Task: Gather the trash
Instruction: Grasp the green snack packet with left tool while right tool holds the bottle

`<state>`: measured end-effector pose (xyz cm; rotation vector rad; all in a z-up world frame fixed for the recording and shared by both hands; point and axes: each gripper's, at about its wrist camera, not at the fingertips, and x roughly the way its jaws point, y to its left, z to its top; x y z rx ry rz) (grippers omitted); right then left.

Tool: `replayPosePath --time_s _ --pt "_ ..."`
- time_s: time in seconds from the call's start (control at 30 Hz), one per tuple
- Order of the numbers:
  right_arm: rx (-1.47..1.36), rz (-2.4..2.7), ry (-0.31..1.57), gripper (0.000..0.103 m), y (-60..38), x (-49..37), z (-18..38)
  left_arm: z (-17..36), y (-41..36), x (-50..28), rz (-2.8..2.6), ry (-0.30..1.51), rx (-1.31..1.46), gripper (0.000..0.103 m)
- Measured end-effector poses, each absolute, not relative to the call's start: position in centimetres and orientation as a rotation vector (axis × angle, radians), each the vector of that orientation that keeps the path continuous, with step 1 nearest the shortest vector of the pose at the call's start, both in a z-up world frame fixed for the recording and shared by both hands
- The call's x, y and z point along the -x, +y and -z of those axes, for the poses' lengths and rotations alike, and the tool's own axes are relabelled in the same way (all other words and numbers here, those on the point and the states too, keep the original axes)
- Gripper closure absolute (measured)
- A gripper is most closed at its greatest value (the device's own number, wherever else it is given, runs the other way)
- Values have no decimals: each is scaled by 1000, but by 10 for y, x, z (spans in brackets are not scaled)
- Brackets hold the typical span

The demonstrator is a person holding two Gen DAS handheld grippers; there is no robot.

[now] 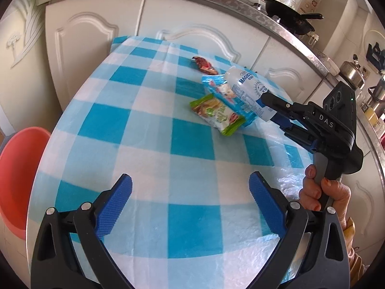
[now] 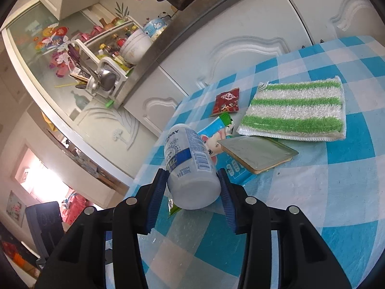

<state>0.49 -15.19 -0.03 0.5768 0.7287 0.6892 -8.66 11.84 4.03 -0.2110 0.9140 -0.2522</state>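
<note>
White plastic bottle [image 2: 192,168] with blue label sits pinched in the right hand-held gripper [image 2: 193,192] above the blue-checked table [image 1: 149,144]; left hand-held gripper [image 1: 190,202] hangs wide open, empty.

Both views were brightly and evenly lit; a doorway [image 2: 36,168] was blown out at lower left, and straight edges were bowed by fisheye distortion.

White bottle [image 1: 245,89] label reading "MAGIC", in the right wrist view [image 2: 190,166] the letters "DAY" at its 12 o'clock end and "100mL" near its base, right hand-held gripper [image 1: 269,110] body marked "DAS", other print too small to read.
</note>
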Motion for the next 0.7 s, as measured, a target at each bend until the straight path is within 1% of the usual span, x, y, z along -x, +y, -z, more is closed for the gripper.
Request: replayPosePath --time_s 0.2,0.33,0.47,0.7 --pt "-744 -738 666 58 -185 -3 -2 -45 83 71 329 912 129 5" --pt "-782 -736 612 58 -202 1 -7 -43 63 54 339 914 163 5" --pt "-806 -724 609 58 -209 2 -4 -37 44 32 298 908 144 5" --pt "-832 -717 618 58 -213 2 4 -34 36 0 219 902 136 5"
